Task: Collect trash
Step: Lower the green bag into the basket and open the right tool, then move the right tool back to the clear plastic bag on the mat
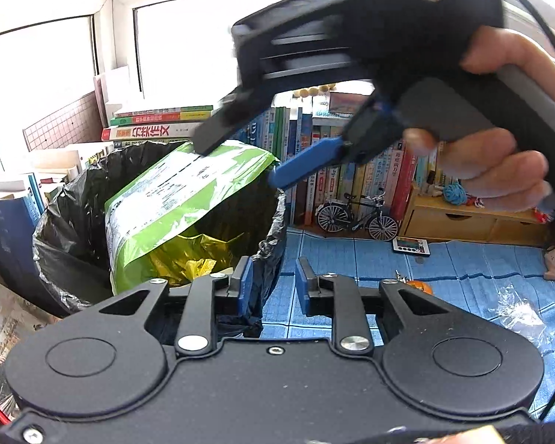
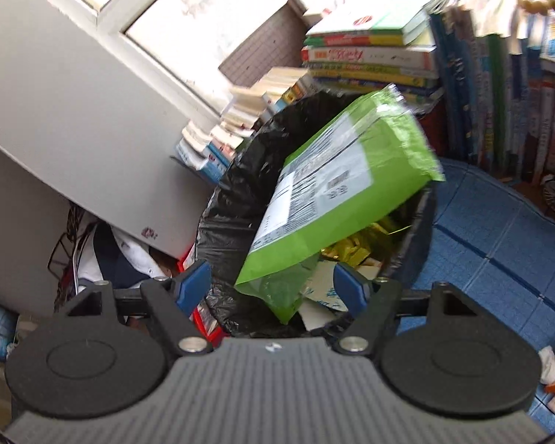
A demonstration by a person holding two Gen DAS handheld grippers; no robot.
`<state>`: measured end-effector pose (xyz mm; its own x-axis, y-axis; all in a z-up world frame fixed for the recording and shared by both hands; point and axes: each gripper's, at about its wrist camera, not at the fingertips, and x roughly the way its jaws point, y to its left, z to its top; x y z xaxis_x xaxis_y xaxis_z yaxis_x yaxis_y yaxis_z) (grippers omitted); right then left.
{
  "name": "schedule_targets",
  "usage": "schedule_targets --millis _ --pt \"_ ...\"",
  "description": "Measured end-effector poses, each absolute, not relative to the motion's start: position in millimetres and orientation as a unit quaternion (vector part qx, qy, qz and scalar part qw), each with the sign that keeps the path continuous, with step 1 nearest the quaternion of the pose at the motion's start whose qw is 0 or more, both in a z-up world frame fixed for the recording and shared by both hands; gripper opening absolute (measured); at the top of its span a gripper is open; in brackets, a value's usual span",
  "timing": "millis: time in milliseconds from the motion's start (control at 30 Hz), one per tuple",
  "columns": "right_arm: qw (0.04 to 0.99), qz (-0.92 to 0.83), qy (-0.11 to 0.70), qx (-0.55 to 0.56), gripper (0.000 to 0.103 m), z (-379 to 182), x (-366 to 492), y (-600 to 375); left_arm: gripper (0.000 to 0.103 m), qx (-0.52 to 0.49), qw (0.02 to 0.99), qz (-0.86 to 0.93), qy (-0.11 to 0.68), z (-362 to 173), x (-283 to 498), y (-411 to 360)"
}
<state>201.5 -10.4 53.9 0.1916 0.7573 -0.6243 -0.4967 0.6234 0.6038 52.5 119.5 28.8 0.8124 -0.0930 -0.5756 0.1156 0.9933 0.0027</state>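
A blue mat (image 1: 407,259) is laid over the surface. Upright books (image 1: 351,170) are ranged along the back, with a stack of flat books (image 1: 159,125) beside the window (image 1: 181,44). A model bicycle (image 1: 357,212) is placed before the books, beside a wooden drawer unit (image 1: 462,218). A small remote (image 1: 410,246) lies on the mat.

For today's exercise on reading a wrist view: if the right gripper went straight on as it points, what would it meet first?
Most likely the green bag, tilted in the bin just ahead of the open right gripper; depth is uncertain.
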Motion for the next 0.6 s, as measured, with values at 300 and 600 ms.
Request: schedule_targets --millis 300,600 --pt "0.821 0.328 0.439 0.162 0.083 46 178 -88 0.031 0.034 0.951 -0.066 0.299 32 50 106" --pt "0.864 0.218 0.425 0.159 0.085 1 132 -150 0.034 0.049 0.947 -0.088 0.307 28 47 85"
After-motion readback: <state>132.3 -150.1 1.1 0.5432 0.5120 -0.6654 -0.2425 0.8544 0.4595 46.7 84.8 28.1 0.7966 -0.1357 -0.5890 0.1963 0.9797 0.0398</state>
